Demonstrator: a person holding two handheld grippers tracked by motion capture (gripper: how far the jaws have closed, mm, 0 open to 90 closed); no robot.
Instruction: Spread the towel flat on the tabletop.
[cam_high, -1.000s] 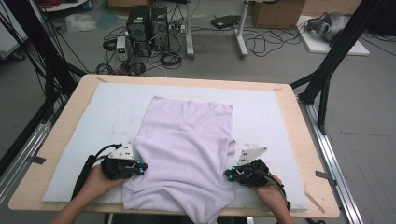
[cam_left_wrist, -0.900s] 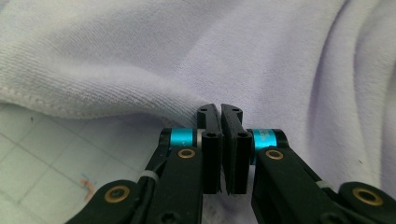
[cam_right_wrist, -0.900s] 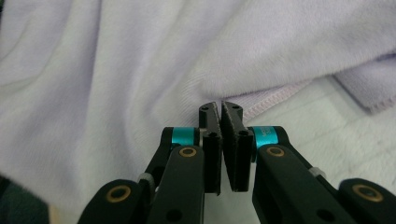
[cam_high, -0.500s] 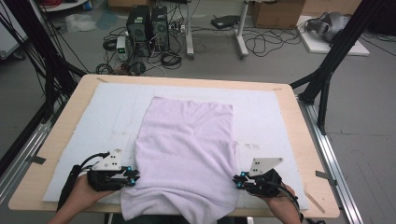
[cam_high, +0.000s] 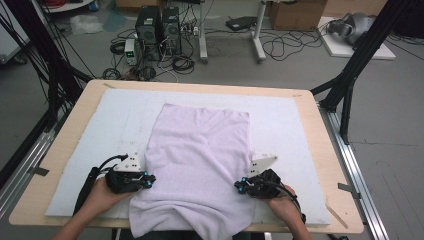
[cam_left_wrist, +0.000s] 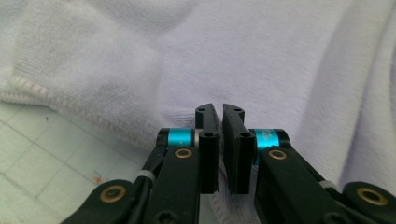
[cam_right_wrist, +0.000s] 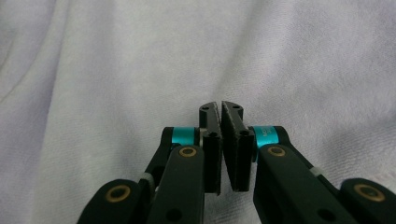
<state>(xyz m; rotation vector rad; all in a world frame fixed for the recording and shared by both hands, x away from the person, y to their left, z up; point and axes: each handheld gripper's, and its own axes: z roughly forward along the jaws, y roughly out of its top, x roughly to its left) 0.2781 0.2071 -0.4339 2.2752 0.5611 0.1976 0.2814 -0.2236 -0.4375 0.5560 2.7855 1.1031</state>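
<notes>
On the table (cam_high: 334, 165): one white mat (cam_high: 295, 125), and on it one lilac towel (cam_high: 200, 160), lying lengthwise from the far middle toward the near edge, near end bunched and hanging slightly over the table's front. Two grippers, one per hand. Left gripper (cam_high: 148, 180) sits at the towel's left edge near the front; right gripper (cam_high: 239, 186) at the towel's right edge, about level with the left one. Two hands hold them, left hand (cam_high: 102, 195) and right hand (cam_high: 280, 200), forearms coming in from the bottom.

Left gripper view: two black fingers (cam_left_wrist: 208, 140) pressed nearly together, having just closed; a thin slit between them, hemmed towel edge (cam_left_wrist: 224, 205) showing at their base; cannot tell for sure whether cloth is caught between the pads. One folded-over towel corner (cam_left_wrist: 70, 70) upper left, and gridded mat surface (cam_left_wrist: 46, 163) lower left.

Right gripper view: two fingers (cam_right_wrist: 210, 140) pressed together at the tips, also just closed, towel cloth (cam_right_wrist: 116, 70) spread behind; no cloth visibly between them.

Floor beyond the table: two dark computer towers (cam_high: 159, 30), tangled cables (cam_high: 280, 47), one cardboard box (cam_high: 297, 12). Black frame legs (cam_high: 350, 75) stand at both sides.
</notes>
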